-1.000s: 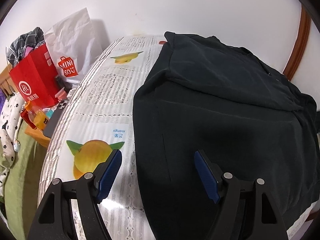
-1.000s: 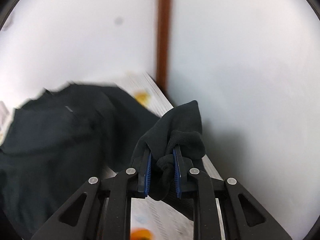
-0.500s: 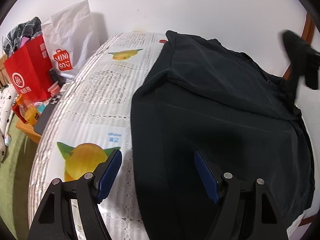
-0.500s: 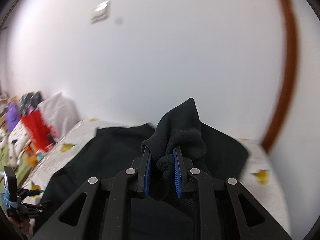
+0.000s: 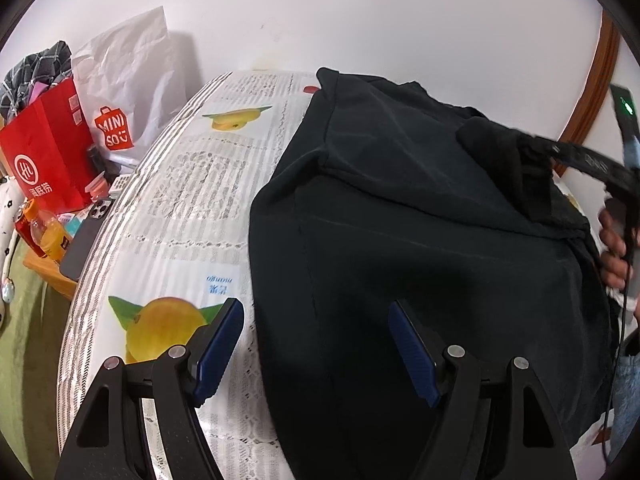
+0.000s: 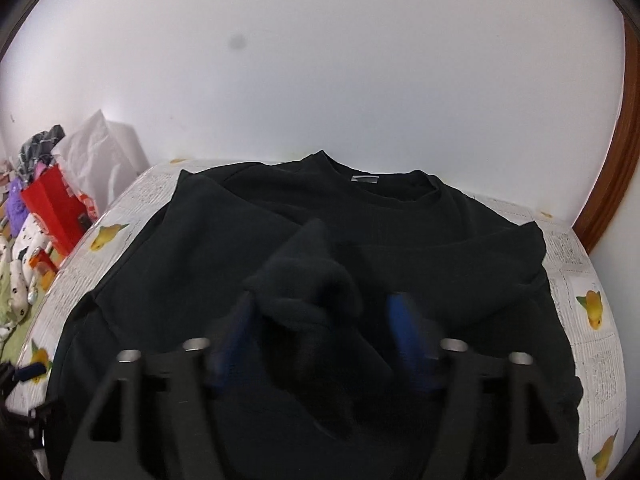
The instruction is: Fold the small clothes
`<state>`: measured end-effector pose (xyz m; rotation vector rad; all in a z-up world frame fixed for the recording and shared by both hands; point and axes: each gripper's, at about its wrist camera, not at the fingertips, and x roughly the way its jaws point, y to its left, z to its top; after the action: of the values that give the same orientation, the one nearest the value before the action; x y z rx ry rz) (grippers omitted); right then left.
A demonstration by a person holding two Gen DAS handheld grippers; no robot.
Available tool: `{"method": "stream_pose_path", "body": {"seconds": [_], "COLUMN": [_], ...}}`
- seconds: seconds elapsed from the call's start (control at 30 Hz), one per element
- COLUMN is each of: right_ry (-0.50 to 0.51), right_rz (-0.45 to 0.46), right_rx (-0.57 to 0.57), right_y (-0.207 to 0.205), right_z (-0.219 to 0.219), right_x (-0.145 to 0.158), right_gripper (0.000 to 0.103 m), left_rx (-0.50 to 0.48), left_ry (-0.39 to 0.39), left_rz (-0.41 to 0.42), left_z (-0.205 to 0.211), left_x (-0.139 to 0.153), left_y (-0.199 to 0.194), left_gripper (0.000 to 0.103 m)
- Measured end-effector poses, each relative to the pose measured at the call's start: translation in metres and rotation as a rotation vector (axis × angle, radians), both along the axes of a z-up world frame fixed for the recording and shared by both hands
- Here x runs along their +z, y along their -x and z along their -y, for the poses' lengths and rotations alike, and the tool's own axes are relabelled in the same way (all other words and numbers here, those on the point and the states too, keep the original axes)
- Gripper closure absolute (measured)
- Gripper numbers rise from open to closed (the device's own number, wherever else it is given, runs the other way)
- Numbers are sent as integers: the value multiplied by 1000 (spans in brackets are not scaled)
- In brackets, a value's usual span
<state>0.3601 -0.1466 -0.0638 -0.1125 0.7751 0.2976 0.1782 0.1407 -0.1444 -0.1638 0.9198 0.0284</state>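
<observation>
A black sweatshirt [image 5: 420, 208] lies spread on the fruit-print tablecloth [image 5: 200, 184], collar toward the wall in the right wrist view [image 6: 200, 260]. My left gripper [image 5: 316, 312] hovers open over the garment's left edge near the hem, with nothing between its pads. My right gripper [image 6: 320, 308] is blurred above the middle of the sweatshirt and its jaws are opening. The sleeve cuff [image 6: 312, 280] sits bunched between them, clear of the right pad. In the left wrist view the cuff [image 5: 492, 148] hangs off the right gripper's fingers, with a person's hand [image 5: 612, 248] behind.
A red paper bag [image 5: 48, 160] and a white shopping bag [image 5: 120, 92] stand left of the table by the wall. A phone [image 5: 86, 236] and an orange bottle [image 5: 50, 236] lie on a low stand there. A brown door frame [image 5: 592, 88] rises at the right.
My right gripper carried the sleeve cuff in from the right over the sweatshirt's body, then its jaws parted from a tight grip. The left gripper stayed put and open.
</observation>
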Motion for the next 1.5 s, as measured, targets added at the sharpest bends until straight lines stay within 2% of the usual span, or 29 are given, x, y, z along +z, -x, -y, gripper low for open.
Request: {"method": "stream_pose_path", "body": {"seconds": [0.07,0.2,0.37,0.53,0.67,0.93,1.17,1.2,1.27,1.3,1.33,1.37,1.43,1.5], "right_ry": [-15,-6,-57,-69,-55,-40,-50,-51,-48,-42,-32,-24,-21,-21], "right_rz": [-18,11,-35,-78,-89,-72,-67,-68,-71,-73,-75,-76,-75,-70], "right_rx": [31,35,-107,-237,-302,-343,-356,-352,-347,-342,-337,-332,-321,-306], "right_y": [17,50,78,102,119,143,155,155,153,151,149,147,143,139], "right_z": [14,45,112,177,217,253,262,261,257,255,251,248,242,235], "right_x": [6,12,8,-2,-8,-12,-16,-17,-19,-19,-20,-20,-18,-15], "right_gripper": [22,22,23,40,43,43,43,43,43,43,43,43,43,43], "left_rx": [-5,-28,-98,-184,-257,-347,-289,-282,-261,-251,-257,-265,-246,-223], "left_ry": [-8,-25,-59,-58,-60,-118,-229,-254,-314,-340,-325,-286,-187,-122], "left_rz": [8,26,47,47,65,40,14,23,39,45,47,40,40,68], "left_z": [5,19,57,111,157,233,258,261,262,260,255,249,230,206], "left_x": [5,18,36,46,51,27,-1,-4,-6,-6,-2,3,19,38], "left_y": [-1,-3,-20,-51,-77,-131,-161,-163,-165,-165,-165,-166,-165,-159], "left_gripper": [30,30,30,30,30,30,31,34,60,68,84,91,92,92]}}
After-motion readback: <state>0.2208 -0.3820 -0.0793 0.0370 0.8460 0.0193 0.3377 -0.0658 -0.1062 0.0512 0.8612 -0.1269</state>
